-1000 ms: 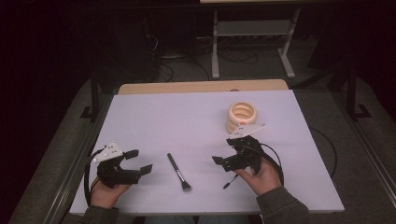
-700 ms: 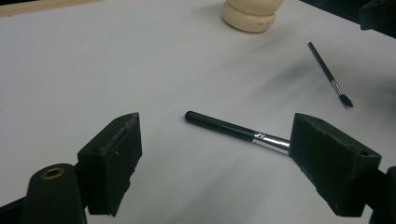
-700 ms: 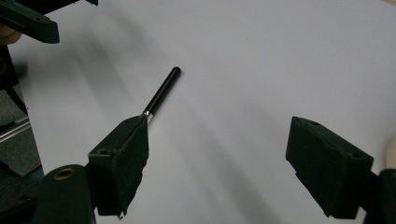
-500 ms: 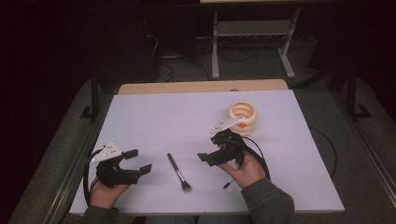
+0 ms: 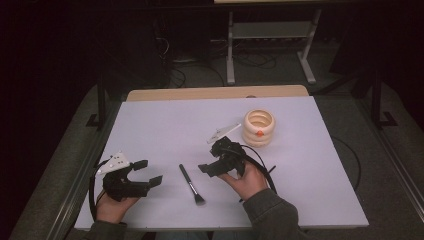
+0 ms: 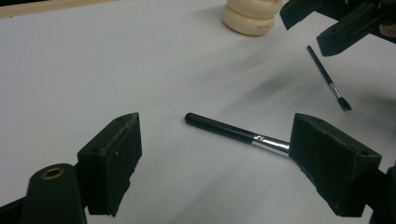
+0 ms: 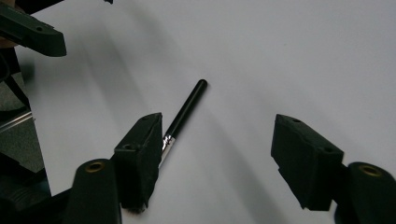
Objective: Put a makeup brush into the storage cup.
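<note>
In the left gripper view the silver ferrule and bristles of the slim black-handled brush (image 6: 224,129) are hidden behind the right-hand jaw, and in the right gripper view the same end is covered by the left-hand jaw, so the bristles can be made out in the high view alone. The brush is seen lying flat near the front edge of the white tabletop (image 5: 165,125), about midway along it, with the bristle end toward the front edge. The black left gripper (image 5: 145,172) is held near the front left corner with its jaws spread wide and nothing between them. The black right gripper (image 5: 214,159) is held just right of the brush handle; its jaws have just been closing yet stand well apart, with bare table between them and nothing gripped. In the left gripper view a second, thinner dark brush (image 6: 327,77) is seen lying beneath the right gripper; in the high view it is largely covered by the hand. Farther back, toward the right side, a cream ribbed ring-shaped object (image 5: 258,127) is set on the tabletop, its top cut off in the left gripper view. Beyond the far edge a strip of bare wood, a grey metal stand (image 5: 270,35) and loose cables are dimly seen on a dark floor.
</note>
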Tool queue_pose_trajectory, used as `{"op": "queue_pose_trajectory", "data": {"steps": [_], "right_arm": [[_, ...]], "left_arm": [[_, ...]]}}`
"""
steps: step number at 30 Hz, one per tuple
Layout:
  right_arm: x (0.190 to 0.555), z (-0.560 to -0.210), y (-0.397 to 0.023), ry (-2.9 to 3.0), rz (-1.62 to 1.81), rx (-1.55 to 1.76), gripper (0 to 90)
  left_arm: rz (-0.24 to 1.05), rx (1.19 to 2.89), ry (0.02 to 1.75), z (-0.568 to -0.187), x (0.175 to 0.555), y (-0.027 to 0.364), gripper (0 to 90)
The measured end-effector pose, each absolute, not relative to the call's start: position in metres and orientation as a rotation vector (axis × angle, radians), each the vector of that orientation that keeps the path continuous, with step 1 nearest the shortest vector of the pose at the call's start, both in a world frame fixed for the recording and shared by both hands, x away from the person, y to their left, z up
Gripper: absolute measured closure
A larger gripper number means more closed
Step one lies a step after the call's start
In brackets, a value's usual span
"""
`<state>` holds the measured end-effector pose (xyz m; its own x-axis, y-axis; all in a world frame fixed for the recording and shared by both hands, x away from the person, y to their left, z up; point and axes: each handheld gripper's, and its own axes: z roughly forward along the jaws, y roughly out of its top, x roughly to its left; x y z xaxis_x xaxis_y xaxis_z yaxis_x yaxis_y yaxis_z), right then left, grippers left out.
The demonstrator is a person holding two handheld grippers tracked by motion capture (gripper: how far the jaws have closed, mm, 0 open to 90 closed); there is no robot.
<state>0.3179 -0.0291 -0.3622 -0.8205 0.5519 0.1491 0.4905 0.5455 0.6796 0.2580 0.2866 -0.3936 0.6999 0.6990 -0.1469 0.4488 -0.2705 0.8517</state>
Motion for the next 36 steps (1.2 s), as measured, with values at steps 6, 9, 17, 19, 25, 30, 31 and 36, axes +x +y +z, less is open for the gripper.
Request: {"op": "queue_pose_trajectory", "data": {"steps": [6,9,17,19,25,30,31,36], "right_arm": [[0.317,-0.368,-0.009,2.705,1.099,0.91,35.4],[0.317,-0.372,0.0,2.714,1.074,0.914,38.1],[0.322,-0.387,0.026,2.782,0.981,0.996,45.6],[0.323,-0.392,0.031,2.794,0.941,1.023,47.7],[0.323,-0.4,0.04,2.795,0.917,1.042,54.4],[0.319,-0.406,0.048,2.803,0.904,1.035,57.9],[0.319,-0.408,0.049,2.802,0.907,1.041,58.4],[0.317,-0.414,0.054,2.811,0.898,1.069,61.6]], "left_arm": [[0.32,1.913,0.889,-0.393,0.257,0.286,17.0],[0.318,1.914,0.889,-0.393,0.257,0.286,17.0],[0.321,1.916,0.883,-0.393,0.257,0.286,17.1],[0.318,1.913,0.888,-0.393,0.257,0.286,17.1],[0.319,1.915,0.886,-0.393,0.257,0.286,17.1],[0.318,1.92,0.883,-0.393,0.257,0.286,17.2],[0.317,1.918,0.885,-0.393,0.257,0.286,17.2],[0.318,1.924,0.88,-0.393,0.257,0.286,17.2]]}}
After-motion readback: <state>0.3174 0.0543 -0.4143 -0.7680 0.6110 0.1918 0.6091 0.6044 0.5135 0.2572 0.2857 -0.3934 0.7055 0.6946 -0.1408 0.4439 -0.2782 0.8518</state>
